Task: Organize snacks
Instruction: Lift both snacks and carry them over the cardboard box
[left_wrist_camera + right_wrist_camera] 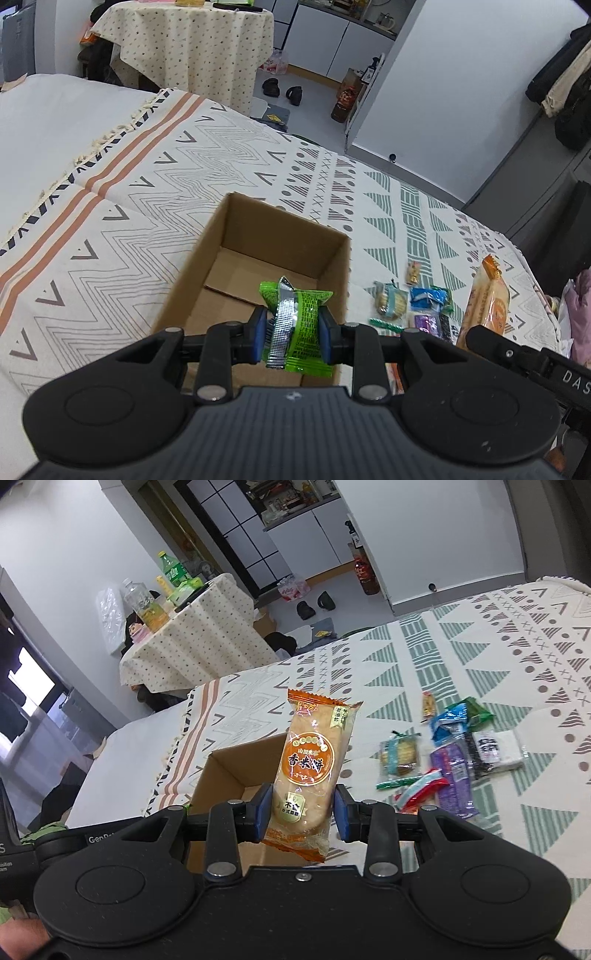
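A: Left gripper (292, 334), blue pads closed in tight on a green snack packet (297, 325), its silver seam facing us, and it hangs right over the open cardboard box (255, 236).

B: Box looks bare inside. And the right gripper (303, 808)?

A: Clamped on an orange rice cracker pack (314, 771), gripped low down with most of the wrapper standing tall above the pads. It sits near the box's right edge, not clearly over the opening.

B: So that's the risk, I'd say. Let go there and the long pack could catch the rim and tip out onto the patterned cloth (122, 206).

A: Agreed. The green one is crumpled in the pinch too; slippery film could slide out crooked.

B: And both tools crowd the same box, so a bump between them looks possible.

A: Meanwhile the loose snack pile (450, 753) waits on the cloth, well to the right of the box.
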`<state>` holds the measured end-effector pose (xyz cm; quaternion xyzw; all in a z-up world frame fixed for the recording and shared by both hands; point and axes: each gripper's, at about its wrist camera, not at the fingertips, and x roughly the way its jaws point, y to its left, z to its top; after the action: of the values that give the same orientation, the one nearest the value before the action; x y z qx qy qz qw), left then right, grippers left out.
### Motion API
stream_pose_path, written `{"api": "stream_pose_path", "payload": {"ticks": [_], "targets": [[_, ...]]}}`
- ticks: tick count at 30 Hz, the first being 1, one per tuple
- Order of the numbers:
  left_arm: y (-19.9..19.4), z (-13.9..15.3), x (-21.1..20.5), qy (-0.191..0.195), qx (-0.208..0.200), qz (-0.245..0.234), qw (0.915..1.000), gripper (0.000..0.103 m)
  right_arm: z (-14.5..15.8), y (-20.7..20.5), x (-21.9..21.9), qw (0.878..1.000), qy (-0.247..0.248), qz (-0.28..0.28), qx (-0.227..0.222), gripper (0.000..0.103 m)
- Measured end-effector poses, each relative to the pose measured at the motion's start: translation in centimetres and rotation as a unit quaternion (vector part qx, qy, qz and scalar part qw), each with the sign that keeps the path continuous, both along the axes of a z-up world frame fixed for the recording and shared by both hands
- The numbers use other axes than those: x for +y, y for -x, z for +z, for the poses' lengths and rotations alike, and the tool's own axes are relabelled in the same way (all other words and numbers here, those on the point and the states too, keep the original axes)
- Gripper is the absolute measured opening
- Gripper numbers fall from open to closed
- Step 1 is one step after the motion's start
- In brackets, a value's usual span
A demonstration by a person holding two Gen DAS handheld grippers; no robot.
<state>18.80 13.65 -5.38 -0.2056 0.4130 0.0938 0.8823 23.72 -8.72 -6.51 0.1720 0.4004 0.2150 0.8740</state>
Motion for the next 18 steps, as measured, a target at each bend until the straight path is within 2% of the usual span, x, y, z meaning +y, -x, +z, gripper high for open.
{"api": "stream_pose_path", "payload": {"ticks": [9,16,18], "targets": [[-0.9,-2.0,3.2,0.027,0.01,0.01,0.9995,0.028,-0.5,-1.0,4.7,0.999,0.016,0.032,0.011,0.035],[-2.0,-2.9,5.2,0.031,0.026,0.01,0.9991,0.028,-1.7,-2.3,7.9,0.998,0.021,0.049,0.031,0.035],[-2.2,-2.9,5.7,0.035,0.028,0.009,0.999,0.032,-2.0,-2.5,8.6,0.998,0.023,0.055,0.037,0.035]]}}
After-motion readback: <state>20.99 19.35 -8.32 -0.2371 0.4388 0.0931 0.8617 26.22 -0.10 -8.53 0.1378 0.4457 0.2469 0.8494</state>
